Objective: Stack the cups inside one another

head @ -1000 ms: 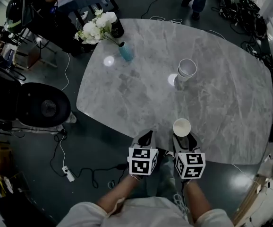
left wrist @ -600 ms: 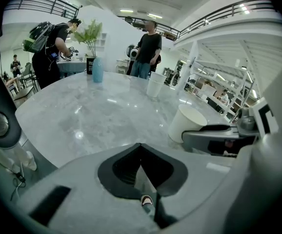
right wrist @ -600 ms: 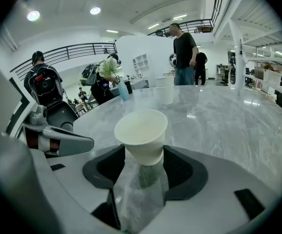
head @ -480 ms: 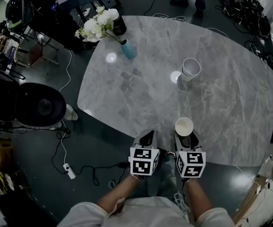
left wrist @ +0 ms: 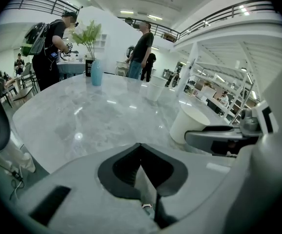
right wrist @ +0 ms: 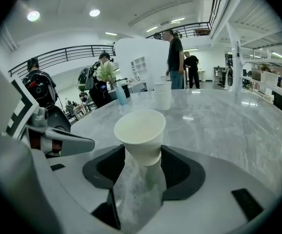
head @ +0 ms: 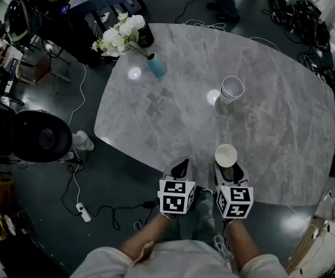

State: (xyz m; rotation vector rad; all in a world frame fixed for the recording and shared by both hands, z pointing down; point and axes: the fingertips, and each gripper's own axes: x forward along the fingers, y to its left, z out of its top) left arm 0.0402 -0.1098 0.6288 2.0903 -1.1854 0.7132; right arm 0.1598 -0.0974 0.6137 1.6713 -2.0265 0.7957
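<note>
Gripping now: the right hand-held gripper [head: 228, 170] is clamping a white paper cup [right wrist: 140, 133] low on its body, upright and mouth up, at the lower middle of the head view, over the near edge of the surface [head: 167, 109].
Left hand-held gripper [left wrist: 140, 161]: sitting just beside the right one, jaws pressed together with nothing between them.
Target cups [head: 232, 88]: standing well apart, toward the upper right of the surface; they are looking like two already nested.
Crushing risk: the paper wall is looking thin, so a harder squeeze would be ovalising the cup and stopping it from seating.
Tipping risk: the target is standing free and light, with nothing steadying it; a tilted or off-centre descent would be knocking it over.
Slipping risk: the tapered wall is giving the jaws little purchase, so a jolt could be shifting the cup.
Vase [head: 155, 64]: sitting at the upper left, well away from the likely path.
</note>
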